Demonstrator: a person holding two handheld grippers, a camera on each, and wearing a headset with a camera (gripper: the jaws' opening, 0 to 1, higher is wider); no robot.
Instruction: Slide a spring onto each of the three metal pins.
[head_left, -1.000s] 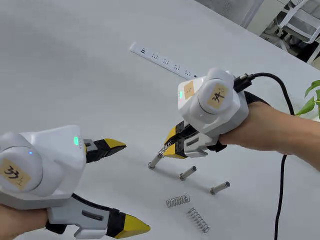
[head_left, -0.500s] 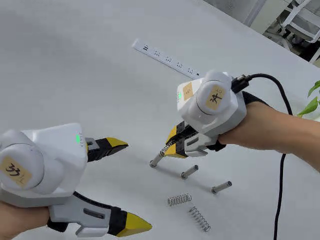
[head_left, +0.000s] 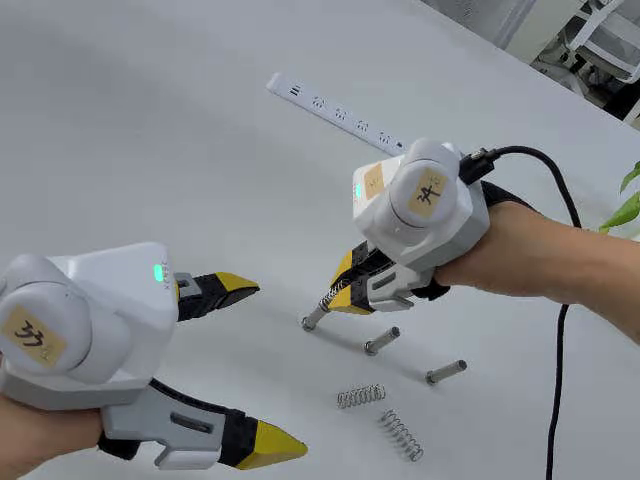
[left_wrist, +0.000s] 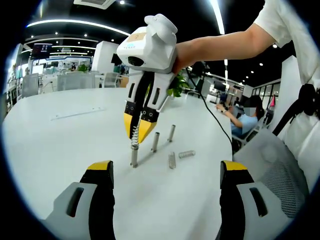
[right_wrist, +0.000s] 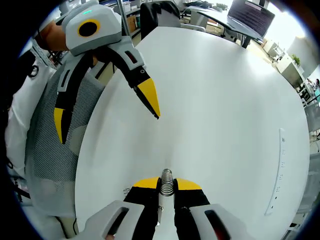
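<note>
Three short metal pins stand on the white table: the left pin, the middle pin and the right pin. My right gripper is shut on a spring, held upright with its lower end at the top of the left pin. Two loose springs lie in front of the pins. At the lower left my left gripper hovers open and holds nothing.
A white power strip lies farther back on the table. A black cable trails from the right gripper along the right side. Green plant leaves poke in at the right edge.
The view has shifted slightly. Both grippers hold nearly the same places, the right one still with the spring at the left pin's top.
</note>
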